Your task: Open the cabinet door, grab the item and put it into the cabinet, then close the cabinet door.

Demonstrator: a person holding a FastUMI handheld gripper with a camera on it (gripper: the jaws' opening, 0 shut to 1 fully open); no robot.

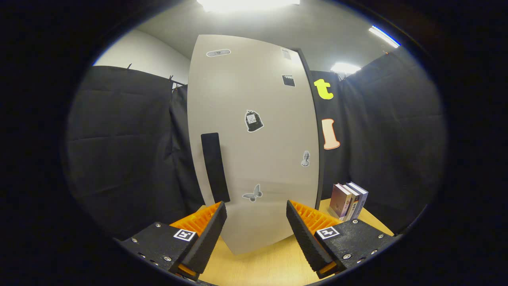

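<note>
A tall beige cabinet stands on the wooden table just ahead of my fingers, its door shut and dotted with small stickers. A black vertical handle runs down the door's left side, right above my left finger. My gripper is open, with nothing between the two orange-and-black fingers, and the door's lower part shows through the gap. Three upright books stand on the table to the right of the cabinet, beyond my right finger.
The light wooden table runs under the fingers up to the cabinet's foot. Black cloth walls close the booth on the left and right, close behind the books.
</note>
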